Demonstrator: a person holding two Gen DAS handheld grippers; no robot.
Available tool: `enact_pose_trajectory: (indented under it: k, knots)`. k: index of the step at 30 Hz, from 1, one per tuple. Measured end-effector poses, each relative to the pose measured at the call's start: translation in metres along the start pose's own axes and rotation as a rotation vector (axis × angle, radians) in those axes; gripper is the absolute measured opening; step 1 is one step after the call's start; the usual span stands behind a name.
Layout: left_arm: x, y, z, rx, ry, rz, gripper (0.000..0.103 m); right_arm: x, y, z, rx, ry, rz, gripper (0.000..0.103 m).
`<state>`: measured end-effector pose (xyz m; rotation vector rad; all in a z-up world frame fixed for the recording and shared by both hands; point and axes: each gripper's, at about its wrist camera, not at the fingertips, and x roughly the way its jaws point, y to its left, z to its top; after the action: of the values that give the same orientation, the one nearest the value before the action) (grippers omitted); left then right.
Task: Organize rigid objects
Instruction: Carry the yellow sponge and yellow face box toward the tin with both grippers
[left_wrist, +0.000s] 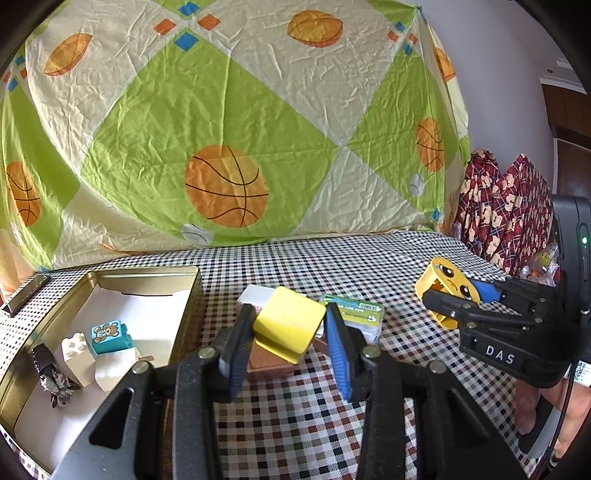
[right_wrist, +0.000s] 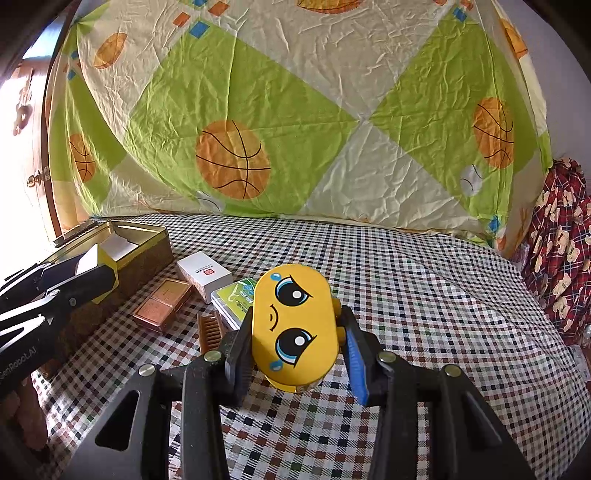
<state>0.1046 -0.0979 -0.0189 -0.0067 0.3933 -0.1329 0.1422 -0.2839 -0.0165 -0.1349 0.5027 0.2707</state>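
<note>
My left gripper (left_wrist: 290, 319) is shut on a plain yellow box (left_wrist: 286, 325), held tilted just above the checked tablecloth (left_wrist: 332, 413), to the right of an open gold tin (left_wrist: 147, 271). The tin holds a teal bear block (left_wrist: 107, 334), a white block (left_wrist: 75, 350) and a dark toy figure (left_wrist: 51, 373). My right gripper (right_wrist: 295, 325) is shut on a yellow toy with a cartoon crying face (right_wrist: 291, 321), lifted off the cloth. In the left wrist view that toy (left_wrist: 445, 280) hangs at the right, apart from the yellow box.
Between the grippers lie a white carton (right_wrist: 205, 273), a brown two-pan case (right_wrist: 164, 302), a brown comb (right_wrist: 210, 330) and a green packet (right_wrist: 236, 297). A basketball-print sheet (right_wrist: 295, 110) hangs behind the table. Red patterned fabric (right_wrist: 561, 251) is piled at the right edge.
</note>
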Motion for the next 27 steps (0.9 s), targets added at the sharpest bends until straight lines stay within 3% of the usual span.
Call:
enact_pose_trajectory:
  k: [27]
  knots:
    - [-0.017,0.001,0.0,-0.017,-0.09,0.034,0.037,-0.026,-0.003,-0.004,0.02,-0.147,-0.021,0.045]
